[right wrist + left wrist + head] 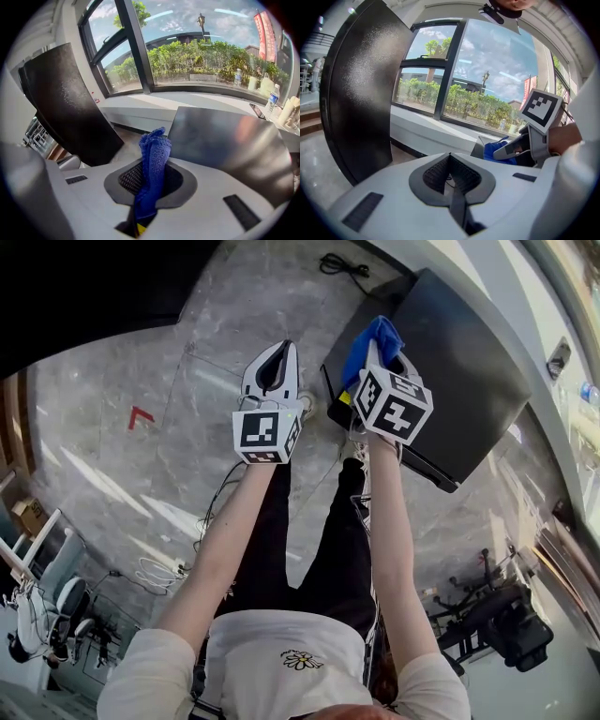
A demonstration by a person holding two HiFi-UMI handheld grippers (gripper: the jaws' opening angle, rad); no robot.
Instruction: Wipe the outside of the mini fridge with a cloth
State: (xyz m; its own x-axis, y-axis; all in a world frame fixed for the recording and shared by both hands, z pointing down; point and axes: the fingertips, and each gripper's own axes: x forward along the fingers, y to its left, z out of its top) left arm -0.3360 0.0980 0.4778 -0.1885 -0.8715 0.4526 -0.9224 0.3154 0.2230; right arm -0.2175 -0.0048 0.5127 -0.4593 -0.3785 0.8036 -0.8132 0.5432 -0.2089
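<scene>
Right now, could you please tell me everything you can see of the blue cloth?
The cloth is blue, with a knitted weave, bunched into a thick fold. The right gripper is shut on its lower part; the free end sticks out past the jaws. It is by the dark mini fridge; contact unclear.

No legible txt
Red banners point(265, 30) outside: print unreadable; red arrow mark point(141, 415) on floor point(112, 465), no chars.
</scene>
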